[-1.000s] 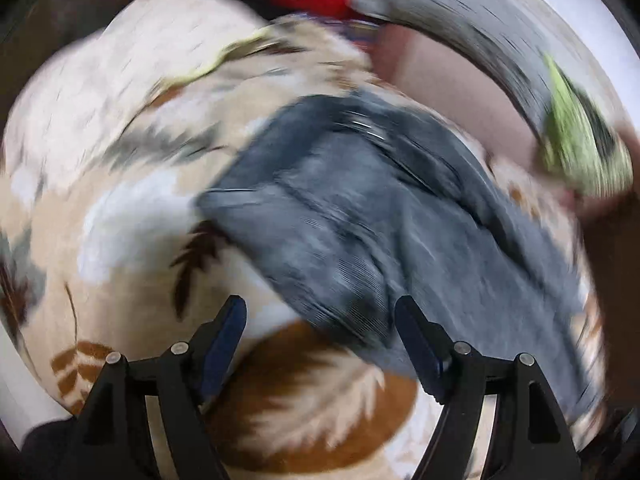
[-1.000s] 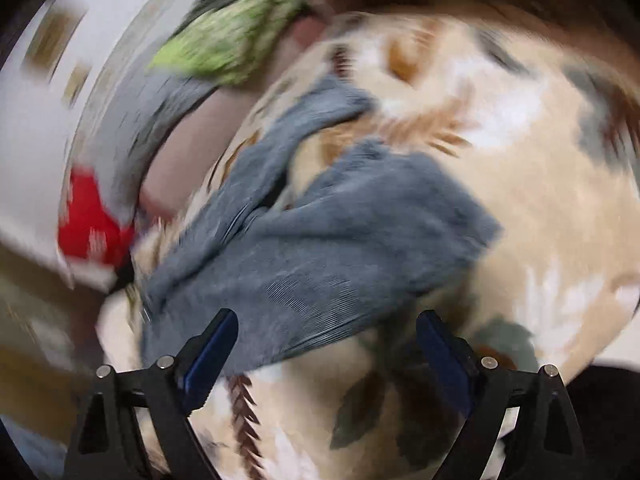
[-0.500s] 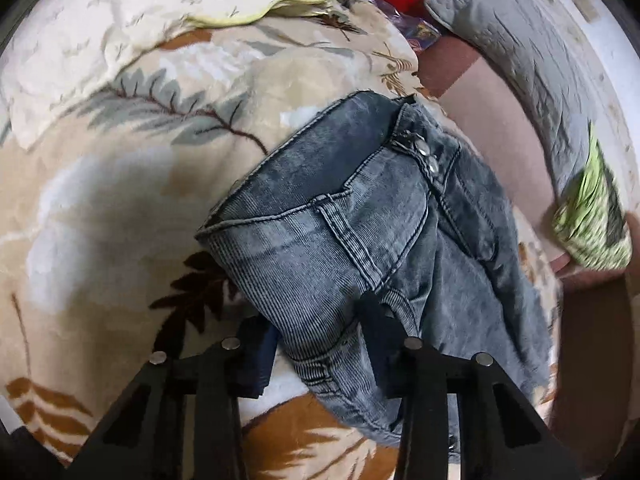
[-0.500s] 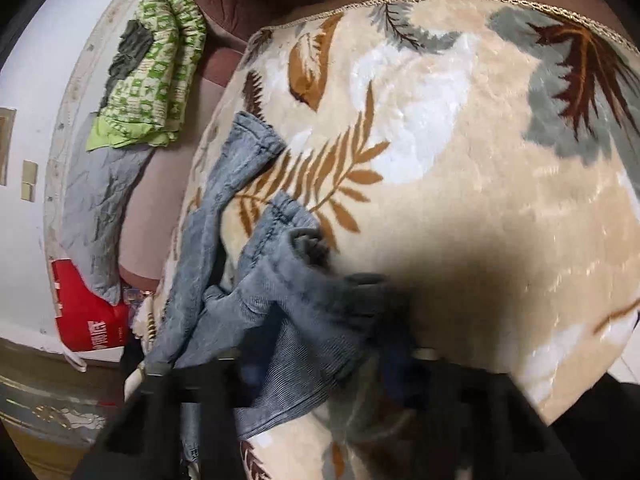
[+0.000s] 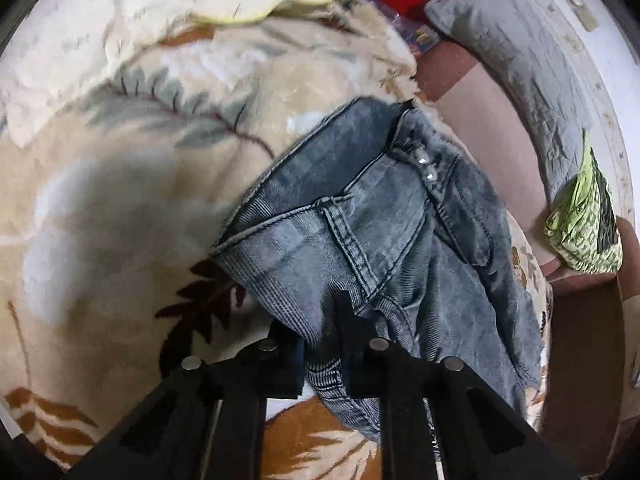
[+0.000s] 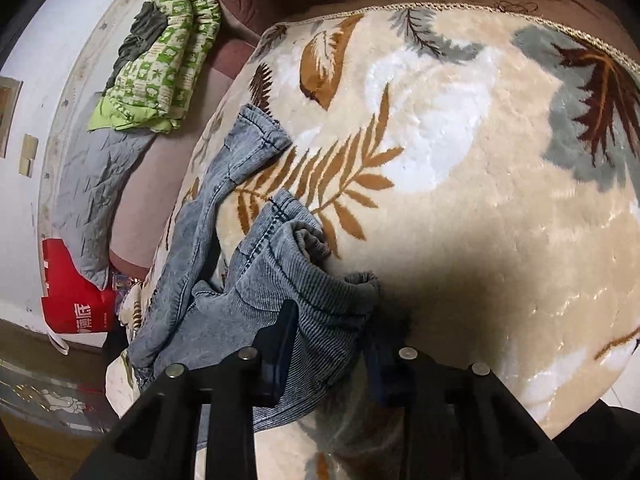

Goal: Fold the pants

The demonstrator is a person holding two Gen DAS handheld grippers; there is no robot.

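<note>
Both closing, the left claw (image 5: 320,336) and right claw (image 6: 330,344) each pinch the jeans (image 5: 360,248) between them.

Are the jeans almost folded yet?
Not yet. Done: nothing looks folded; the jeans lie rumpled on the leaf-patterned blanket, legs bunched. In hand: the left hand-held gripper and right hand-held gripper are each closing on denim. Left: smoothing them flat and all the folding.

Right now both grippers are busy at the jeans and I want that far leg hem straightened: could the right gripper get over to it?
Probably yes, once freed. The right gripper is closing its jaws on the jeans; the far hem lies flat on open blanket, nothing between.
</note>
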